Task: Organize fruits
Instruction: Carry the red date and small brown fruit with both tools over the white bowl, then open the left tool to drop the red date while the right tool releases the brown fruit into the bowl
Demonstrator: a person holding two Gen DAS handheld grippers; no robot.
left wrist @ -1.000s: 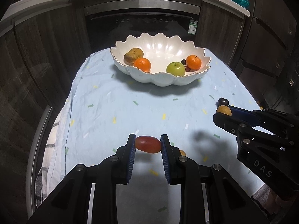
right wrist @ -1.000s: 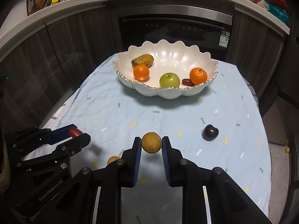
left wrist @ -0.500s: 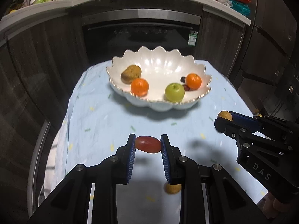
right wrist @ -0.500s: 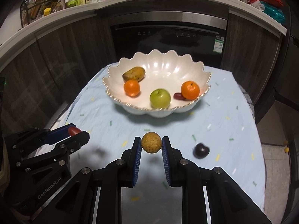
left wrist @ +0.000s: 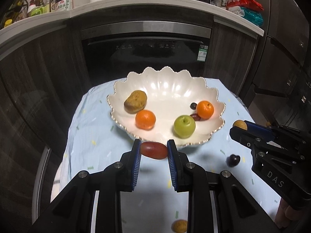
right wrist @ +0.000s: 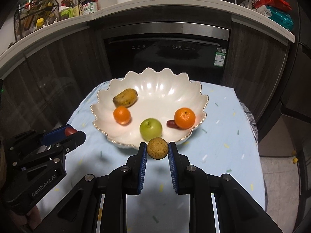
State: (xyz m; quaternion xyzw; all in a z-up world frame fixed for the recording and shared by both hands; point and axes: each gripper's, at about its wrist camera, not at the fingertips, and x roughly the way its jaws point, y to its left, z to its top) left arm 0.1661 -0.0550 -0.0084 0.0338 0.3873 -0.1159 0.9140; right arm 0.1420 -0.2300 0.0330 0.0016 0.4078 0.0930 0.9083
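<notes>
The left gripper (left wrist: 154, 150) is closed on a red oblong fruit (left wrist: 154, 149), its blue-padded fingers (left wrist: 136, 160) pressing on the fruit's two ends and holding it in the air just before the near rim of the white scalloped bowl (left wrist: 175, 81). The right gripper (right wrist: 157, 148) is clamped on a small round tan fruit (right wrist: 157, 148), held likewise off the cloth at the bowl's near edge; in the left wrist view this same fruit shows as a tan ball at the tip of the right gripper, to the right of the bowl. The bowl stands toward the far end of a table covered with a pale blue cloth (left wrist: 93, 134) sprinkled with small coloured marks. Inside the bowl lie a brownish-yellow mango-like fruit (left wrist: 135, 101) at the left, an orange (left wrist: 145, 119) just in front of it, a green apple (left wrist: 184, 126) near the front rim, a second orange (left wrist: 204, 109) at the right, a red oblong piece (left wrist: 195, 116) tucked against that orange, and a small dark fruit (left wrist: 193, 105) behind it. On the cloth outside the bowl a dark round fruit (left wrist: 232, 160) lies to the right, below the right gripper, and another tan fruit (left wrist: 179, 225) lies near the bottom of the left wrist view. Behind the table stands a dark built-in appliance (right wrist: 165, 58) under a white counter (right wrist: 136, 5) carrying bottles and packets.
</notes>
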